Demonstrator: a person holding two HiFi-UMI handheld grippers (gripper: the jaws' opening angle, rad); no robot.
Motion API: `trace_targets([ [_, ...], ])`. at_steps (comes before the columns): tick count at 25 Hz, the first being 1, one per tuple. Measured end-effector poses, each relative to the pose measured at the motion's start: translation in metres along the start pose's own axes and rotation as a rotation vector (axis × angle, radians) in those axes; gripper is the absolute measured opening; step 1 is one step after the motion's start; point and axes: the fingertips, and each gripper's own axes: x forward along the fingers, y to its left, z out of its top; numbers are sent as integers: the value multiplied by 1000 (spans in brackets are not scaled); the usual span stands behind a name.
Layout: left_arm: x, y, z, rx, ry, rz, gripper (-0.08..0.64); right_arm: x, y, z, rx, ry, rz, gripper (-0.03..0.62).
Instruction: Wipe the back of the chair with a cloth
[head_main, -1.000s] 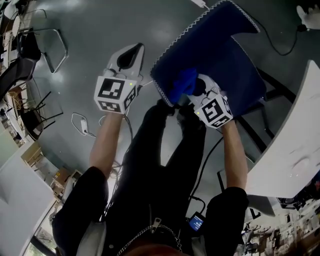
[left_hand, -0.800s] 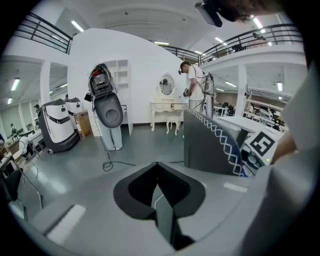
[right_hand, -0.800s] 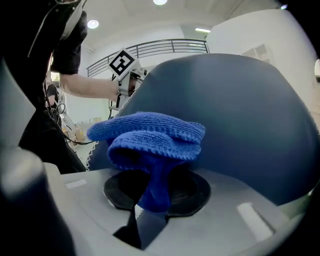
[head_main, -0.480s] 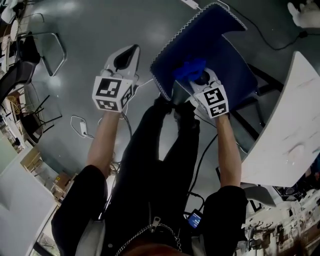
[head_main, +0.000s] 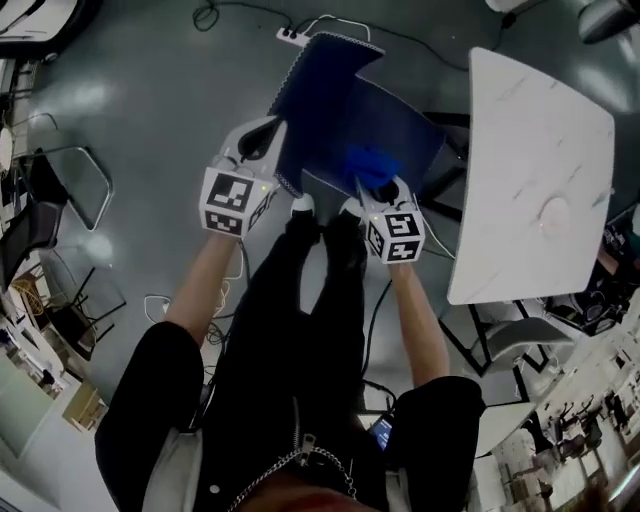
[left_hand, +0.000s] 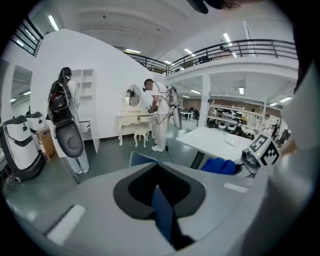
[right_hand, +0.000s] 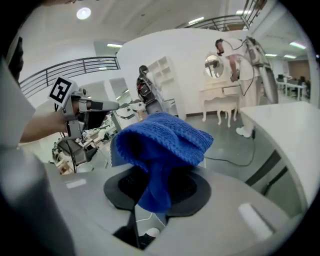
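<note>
A chair with a dark blue back (head_main: 330, 105) stands right in front of the person's legs. My right gripper (head_main: 378, 188) is shut on a bunched bright blue cloth (head_main: 365, 163), which rests against the chair back's near face. In the right gripper view the cloth (right_hand: 165, 137) bulges out above the closed jaws of the right gripper (right_hand: 159, 186). My left gripper (head_main: 262, 140) is at the chair back's left edge. In the left gripper view a strip of the blue chair back (left_hand: 162, 215) sits pinched between the shut jaws of the left gripper (left_hand: 159, 187).
A white marble-topped table (head_main: 530, 170) stands close on the right of the chair. A power strip with cables (head_main: 300, 35) lies on the grey floor beyond it. Metal chair frames (head_main: 70, 190) stand at the left. People stand far off by a white dressing table (left_hand: 135, 120).
The left gripper has moved right from open floor to the chair back's left edge. The right gripper still holds the cloth against the chair back. The head view has swung, showing more table.
</note>
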Motion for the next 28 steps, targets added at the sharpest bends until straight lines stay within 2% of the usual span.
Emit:
trace_targets([
  [4, 16, -56, 25, 52, 6, -138, 9, -57, -28, 21, 66, -76, -161, 108],
  [9, 2, -106, 19, 89, 42, -238, 9, -118, -16, 25, 122, -117, -253, 107],
  [14, -13, -142, 0, 113, 80, -291, 9, -160, 8, 18, 78, -131, -281, 106],
  [19, -28, -163, -17, 134, 109, -313, 9, -181, 25, 2, 70, -135, -284, 104],
  [28, -51, -165, -19, 138, 113, -314, 9, -182, 53, 1, 83, -135, -243, 100],
])
